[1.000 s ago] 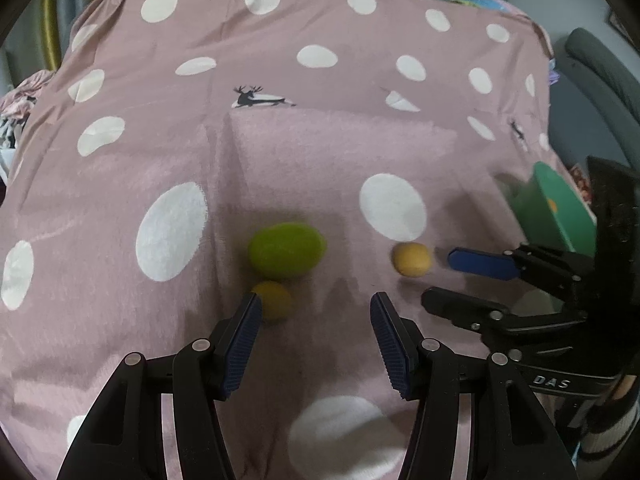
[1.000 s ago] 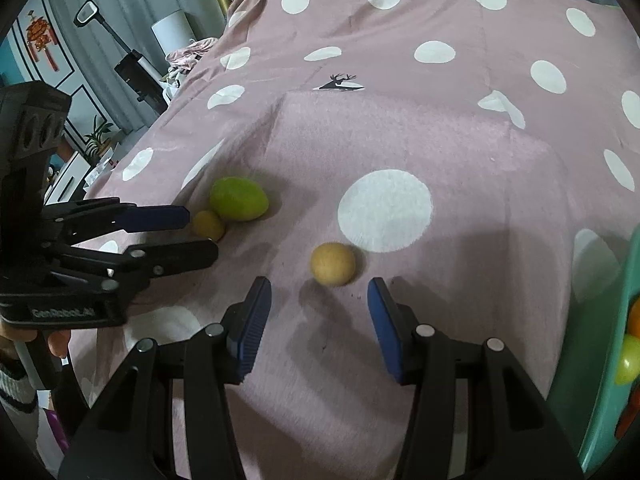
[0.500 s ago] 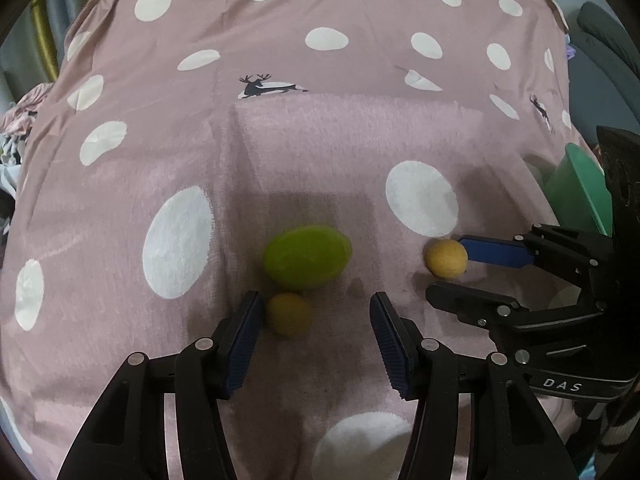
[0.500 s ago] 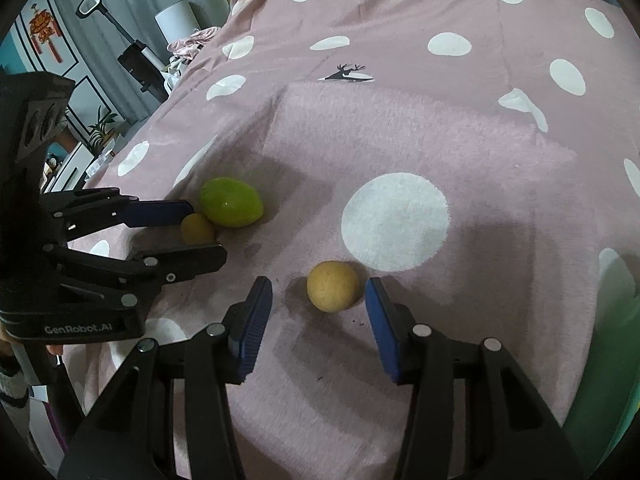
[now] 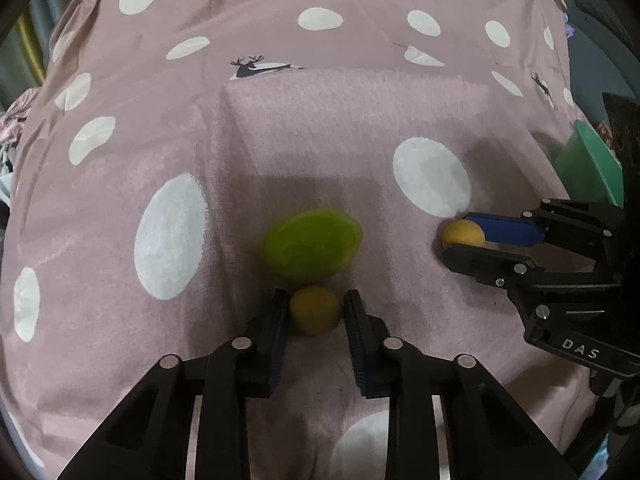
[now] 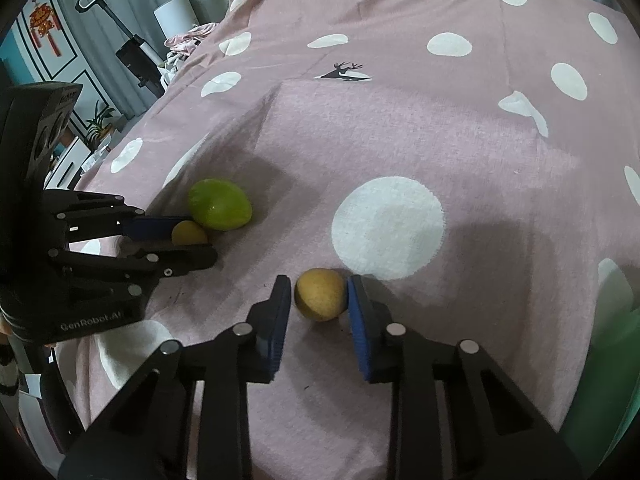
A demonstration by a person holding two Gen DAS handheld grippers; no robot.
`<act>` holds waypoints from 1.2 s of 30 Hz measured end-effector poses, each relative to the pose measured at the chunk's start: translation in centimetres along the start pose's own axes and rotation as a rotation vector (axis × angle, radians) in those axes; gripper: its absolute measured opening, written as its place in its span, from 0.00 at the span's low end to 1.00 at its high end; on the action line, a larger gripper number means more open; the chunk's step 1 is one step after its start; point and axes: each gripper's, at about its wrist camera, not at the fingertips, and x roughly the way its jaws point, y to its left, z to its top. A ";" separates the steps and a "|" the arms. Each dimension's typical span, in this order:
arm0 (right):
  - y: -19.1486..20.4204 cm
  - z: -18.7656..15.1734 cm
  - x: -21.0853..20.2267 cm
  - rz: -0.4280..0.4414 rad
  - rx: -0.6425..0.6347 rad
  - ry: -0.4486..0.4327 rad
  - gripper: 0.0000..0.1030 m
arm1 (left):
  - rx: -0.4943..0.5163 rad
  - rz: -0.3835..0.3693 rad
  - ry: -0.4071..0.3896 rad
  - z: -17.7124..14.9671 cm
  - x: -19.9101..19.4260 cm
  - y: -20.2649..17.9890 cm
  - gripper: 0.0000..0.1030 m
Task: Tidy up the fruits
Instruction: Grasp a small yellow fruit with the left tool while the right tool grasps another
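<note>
A small yellow fruit [image 5: 315,311] lies on the pink dotted cloth between the pads of my left gripper [image 5: 315,312], which have closed in on it and seem to touch both sides. A green mango [image 5: 313,243] lies just beyond it, touching it. My right gripper [image 6: 319,298] has its pads on either side of a tan round fruit [image 6: 320,294], with a thin gap on the left side. In the right wrist view the left gripper [image 6: 196,240], small yellow fruit [image 6: 189,233] and mango [image 6: 220,204] show at left. In the left wrist view the right gripper [image 5: 464,236] and tan fruit [image 5: 463,234] show at right.
A green basket [image 5: 588,168] stands at the right edge of the cloth; its rim also shows in the right wrist view [image 6: 612,340]. The pink cloth [image 5: 320,120] spreads far ahead. A vacuum and room furniture [image 6: 120,40] stand beyond the cloth's left edge.
Both grippers moved forward and down onto their fruits and narrowed their jaws: the left around the small yellow fruit, the right around the tan fruit.
</note>
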 end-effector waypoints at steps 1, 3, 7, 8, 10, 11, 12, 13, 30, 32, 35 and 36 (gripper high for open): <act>-0.1 0.0 0.0 0.003 0.001 0.000 0.26 | -0.004 -0.004 -0.001 0.0 0.0 0.0 0.25; -0.1 0.0 -0.1 0.004 0.005 -0.001 0.26 | -0.012 -0.014 -0.005 -0.1 -0.1 0.1 0.25; -0.1 -0.2 -0.3 0.013 0.020 -0.002 0.26 | -0.036 -0.041 -0.013 -0.4 -0.3 0.1 0.25; -0.2 -0.3 -0.4 0.017 0.022 -0.003 0.26 | -0.041 -0.050 -0.014 -0.5 -0.3 0.1 0.25; -0.1 -0.6 -0.9 0.021 0.023 -0.013 0.26 | -0.039 -0.057 -0.020 -0.7 -0.5 -0.1 0.25; -0.1 -0.8 -1.3 0.026 0.026 -0.020 0.26 | -0.039 -0.064 -0.025 -0.9 -0.8 -0.2 0.25; 0.0 -0.9 -1.7 0.032 0.031 -0.026 0.26 | -0.040 -0.071 -0.030 -1.0 -1.0 -0.3 0.24; 0.0 -1.1 -2.2 0.035 0.037 -0.034 0.26 | -0.043 -0.078 -0.036 -1.1 -1.2 -0.4 0.25; 1.5 -5.8 -8.5 0.042 0.093 -0.130 0.26 | -0.054 -0.161 -0.130 -4.6 -6.0 -3.9 0.25; 1.8 -6.2 -9.2 0.044 0.093 -0.142 0.26 | -0.054 -0.168 -0.139 -5.0 -6.5 -4.3 0.25; 2.2 -6.6 -10.1 0.046 0.091 -0.157 0.26 | -0.051 -0.179 -0.151 -5.4 -7.1 -4.9 0.25; 2.1 -6.8 -10.4 0.047 0.091 -0.161 0.26 | -0.048 -0.180 -0.155 -5.6 -7.3 -5.1 0.25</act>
